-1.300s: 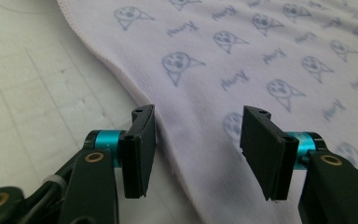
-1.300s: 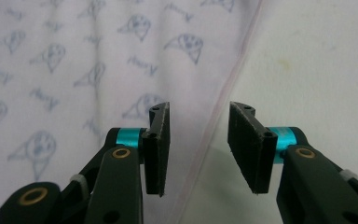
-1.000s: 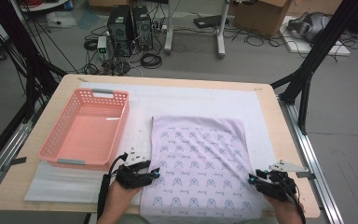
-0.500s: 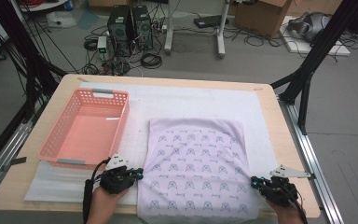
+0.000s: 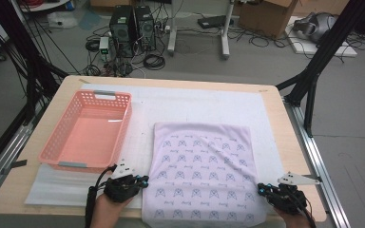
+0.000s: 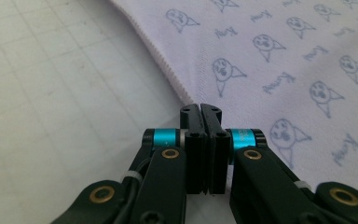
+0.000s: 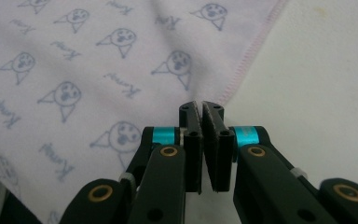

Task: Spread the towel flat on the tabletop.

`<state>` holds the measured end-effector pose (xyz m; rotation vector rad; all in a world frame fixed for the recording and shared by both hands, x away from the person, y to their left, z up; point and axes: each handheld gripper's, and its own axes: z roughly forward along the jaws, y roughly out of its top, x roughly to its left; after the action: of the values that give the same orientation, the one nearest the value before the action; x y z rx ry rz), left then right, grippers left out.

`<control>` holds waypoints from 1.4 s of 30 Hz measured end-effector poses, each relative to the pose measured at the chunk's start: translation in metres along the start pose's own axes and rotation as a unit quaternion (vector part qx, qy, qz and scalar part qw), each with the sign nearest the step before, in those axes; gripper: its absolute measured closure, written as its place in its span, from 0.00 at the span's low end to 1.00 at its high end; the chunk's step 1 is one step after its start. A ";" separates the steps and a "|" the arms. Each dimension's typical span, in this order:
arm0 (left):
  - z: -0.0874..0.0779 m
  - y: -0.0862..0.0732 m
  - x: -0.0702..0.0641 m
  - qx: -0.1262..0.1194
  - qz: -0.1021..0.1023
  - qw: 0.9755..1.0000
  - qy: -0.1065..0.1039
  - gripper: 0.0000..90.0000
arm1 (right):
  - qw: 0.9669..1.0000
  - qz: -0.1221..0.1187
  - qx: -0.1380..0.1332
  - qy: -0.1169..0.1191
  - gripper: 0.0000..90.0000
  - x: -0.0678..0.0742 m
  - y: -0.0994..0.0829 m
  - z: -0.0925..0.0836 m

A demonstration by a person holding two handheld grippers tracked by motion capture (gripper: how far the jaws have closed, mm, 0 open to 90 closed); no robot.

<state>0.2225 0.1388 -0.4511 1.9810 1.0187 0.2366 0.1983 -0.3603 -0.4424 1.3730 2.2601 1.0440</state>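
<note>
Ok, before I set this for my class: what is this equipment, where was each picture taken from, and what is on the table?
There is no robot here: a person holds a tool with a two-jawed claw in each hand. The wide picture comes from a camera above the table. Each close-up comes from a camera riding on one tool, looking along its jaws. On a white mat lie an empty pink basket and a lilac printed cloth, spread flat. The left claw and right claw sit at the cloth's side edges, both shut. I cannot tell whether they pinch the fabric.
</note>
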 end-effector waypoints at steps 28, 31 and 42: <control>0.072 0.080 0.056 -0.087 -0.011 0.996 0.000 0.58 | 0.997 0.050 -0.055 -0.036 0.70 -0.055 0.073 0.052; 0.080 0.092 0.058 -0.089 -0.011 0.996 0.006 0.59 | 0.997 0.037 -0.045 -0.057 0.70 -0.064 0.092 0.072; 0.102 0.112 0.078 -0.083 -0.046 0.993 0.073 0.61 | 0.995 0.050 -0.041 -0.078 0.94 -0.079 0.132 0.133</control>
<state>0.3881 0.1012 -0.4415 1.7825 1.1423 0.4068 0.3992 -0.3343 -0.4492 1.4924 2.0341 1.0096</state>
